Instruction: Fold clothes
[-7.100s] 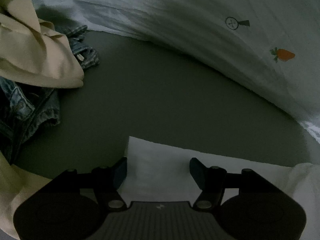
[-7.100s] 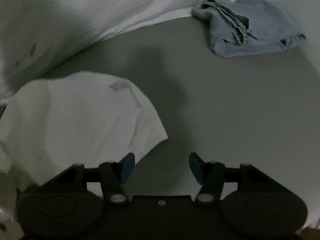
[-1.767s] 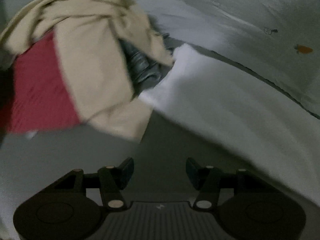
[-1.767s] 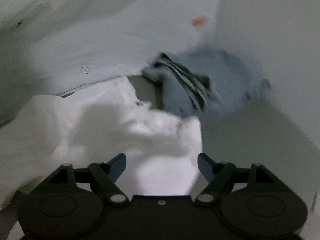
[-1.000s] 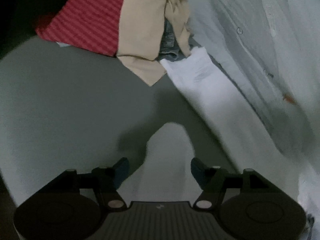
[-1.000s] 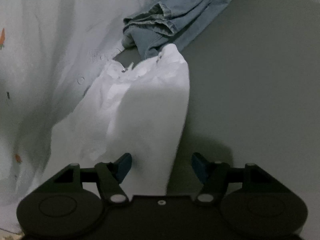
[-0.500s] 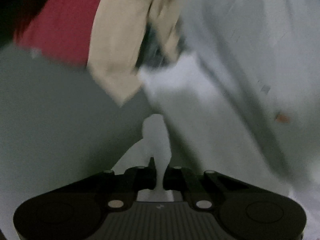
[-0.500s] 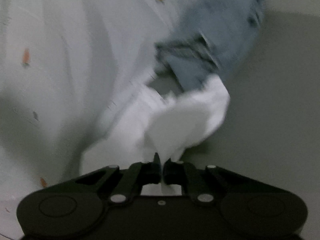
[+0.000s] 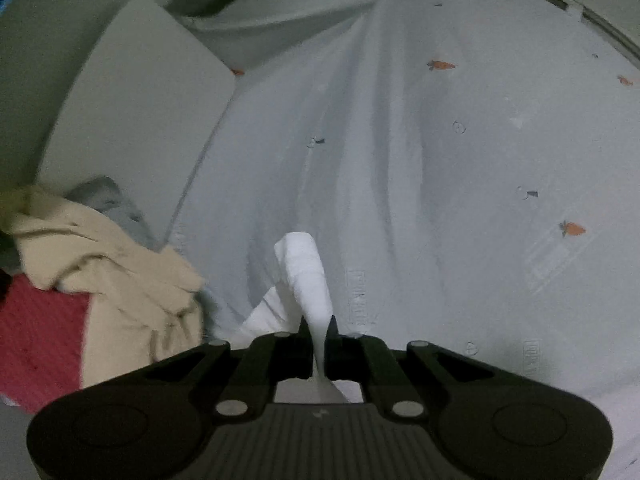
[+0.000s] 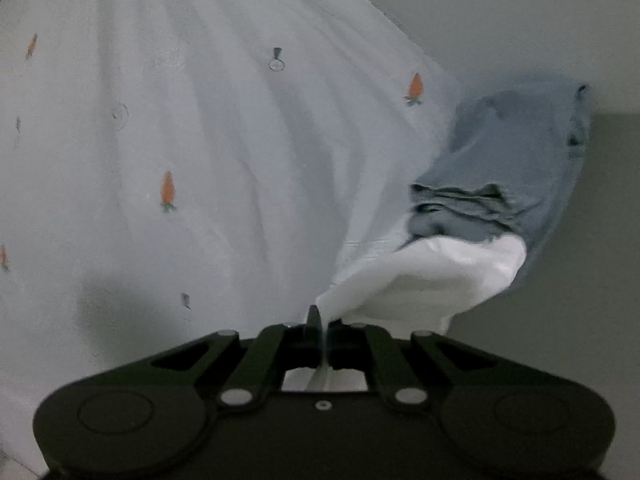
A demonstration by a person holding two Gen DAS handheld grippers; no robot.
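A white garment (image 9: 306, 276) is pinched at its edge by my left gripper (image 9: 319, 330), which is shut on it and lifted; the cloth rises in a narrow fold ahead of the fingertips. In the right wrist view the same white garment (image 10: 436, 280) trails off to the right from my right gripper (image 10: 320, 320), also shut on its edge. Both grippers point roughly level toward a pale sheet with small carrot prints (image 9: 460, 168) (image 10: 200, 140). How the rest of the garment hangs below is hidden.
At the left lies a pile with a beige garment (image 9: 112, 264) and a red striped one (image 9: 36, 340). A folded blue garment (image 10: 512, 168) sits at the right on the grey surface (image 10: 580, 320). A pale board (image 9: 132, 120) leans behind the pile.
Both grippers went from open around the white garment's edges to shut on them, then rose with the cloth. Both views tilted up from the grey surface toward the carrot-print sheet.
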